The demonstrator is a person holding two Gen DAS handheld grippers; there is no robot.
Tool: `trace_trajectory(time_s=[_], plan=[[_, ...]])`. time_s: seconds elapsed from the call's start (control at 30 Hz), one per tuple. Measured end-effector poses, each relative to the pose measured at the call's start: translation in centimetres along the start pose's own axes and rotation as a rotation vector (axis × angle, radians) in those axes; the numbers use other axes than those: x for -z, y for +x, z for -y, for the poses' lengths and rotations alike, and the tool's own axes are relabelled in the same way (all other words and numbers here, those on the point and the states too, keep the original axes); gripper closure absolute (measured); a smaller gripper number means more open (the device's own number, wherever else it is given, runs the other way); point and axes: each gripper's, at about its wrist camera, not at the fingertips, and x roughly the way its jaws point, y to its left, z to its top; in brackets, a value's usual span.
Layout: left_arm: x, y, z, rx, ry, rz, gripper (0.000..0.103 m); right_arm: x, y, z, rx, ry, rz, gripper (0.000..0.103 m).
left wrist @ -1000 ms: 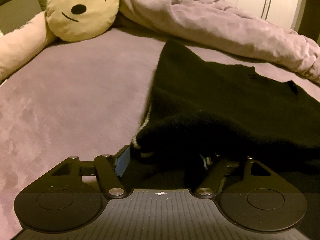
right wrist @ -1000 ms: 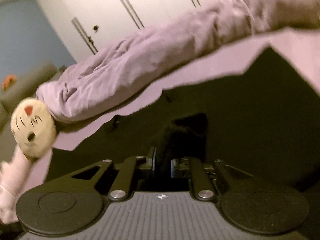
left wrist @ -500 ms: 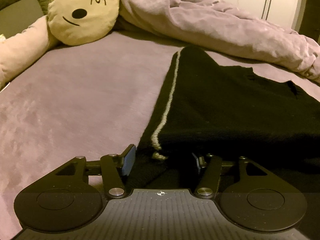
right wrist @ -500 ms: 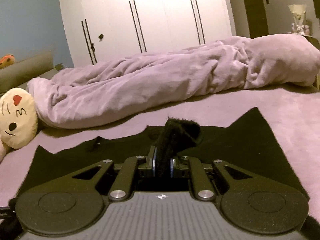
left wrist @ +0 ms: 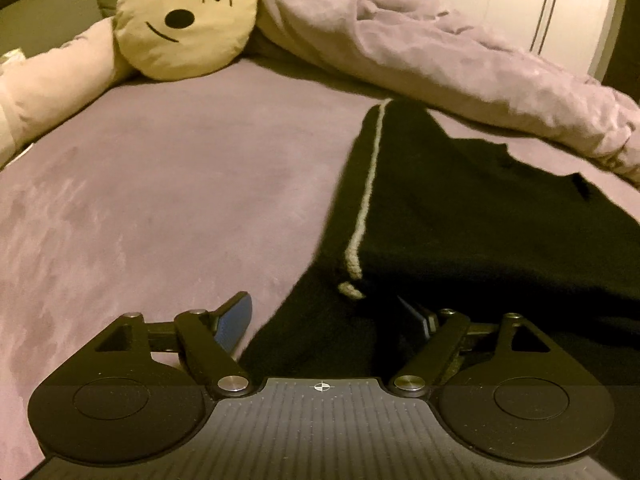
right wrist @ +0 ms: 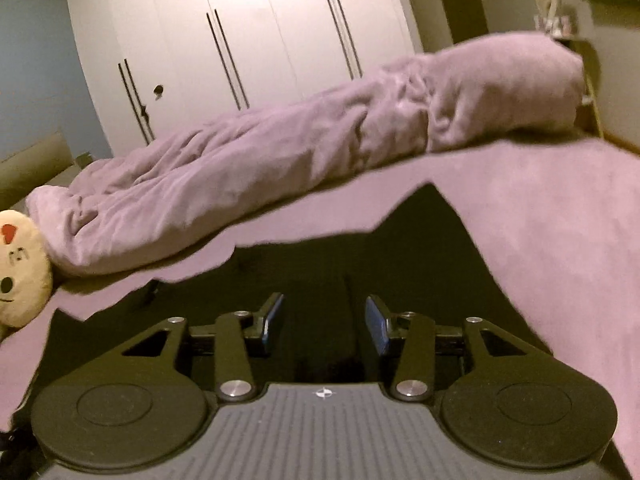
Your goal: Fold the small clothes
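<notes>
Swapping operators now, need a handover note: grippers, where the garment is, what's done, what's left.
Left gripper: jaws have just been opening, now wide; black garment edge lies between them, not pinched.
Right gripper: jaws have just been opening, now apart over the garment, holding nothing.
Garment: flat on the purple bed cover, white stitch line along its left side, rolled duvet beyond.
Done: one fold appears laid and released.
Left: probably further folds; check size, then regrip.
</notes>
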Motion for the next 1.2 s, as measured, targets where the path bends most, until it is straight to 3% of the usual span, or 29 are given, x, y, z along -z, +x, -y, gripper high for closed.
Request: trace_trajectory(time_s=[0.1,0.27,0.43,0.57,0.6,0.77,0.87,0.93,1.03,1.13,1.2], plan=[[-0.1,-1.0,0.5,0.016,0.001,0.027,0.02,0.7,-0.2,0.4,-0.064,0.042,-0.057,0.059],[-0.8,-2.2,2.5,0.053,0.031,0.069,0.016,1.1,2.0,-0.2,-0.035,0.097,-0.139,0.058],[-0.4,-1.6,3.2,0.054,0.033,0.052,0.016,1.5,3.6,0.2,-0.068,0.158,-0.157,0.058],[0.7,-0.8,3.2,0.039,0.039,0.023,0.016,1.5,3.9,-0.2,-0.065,0.058,-0.14,0.1],[0.9,-0.7,3.2,0.035,0.043,0.022,0.016,1.4,3.8,-0.2,-0.065,0.041,-0.136,0.102],[0.7,0.3,3.4,-0.006,0.064,0.024,0.017,0.9,3.5,0.1,0.041,-0.056,-0.083,0.102],[0.1,1.4,2.8,-0.058,0.045,0.025,0.02,1.1,3.8,0.8,0.037,-0.074,-0.135,0.101],[-0.3,2.4,1.9,-0.084,0.009,-0.017,0.024,1.5,3.3,0.9,0.033,-0.119,-0.157,0.101],[-0.5,1.7,0.3,-0.078,-0.082,-0.051,0.025,1.7,1.9,1.2,0.066,-0.177,-0.197,0.101],[0.2,-0.6,-0.4,-0.059,-0.059,-0.056,0.019,1.5,-0.5,2.0,0.091,-0.17,-0.239,0.101],[1.7,-2.2,-0.9,-0.055,-0.016,-0.05,0.008,1.6,-3.3,2.4,0.069,-0.155,-0.224,0.098]])
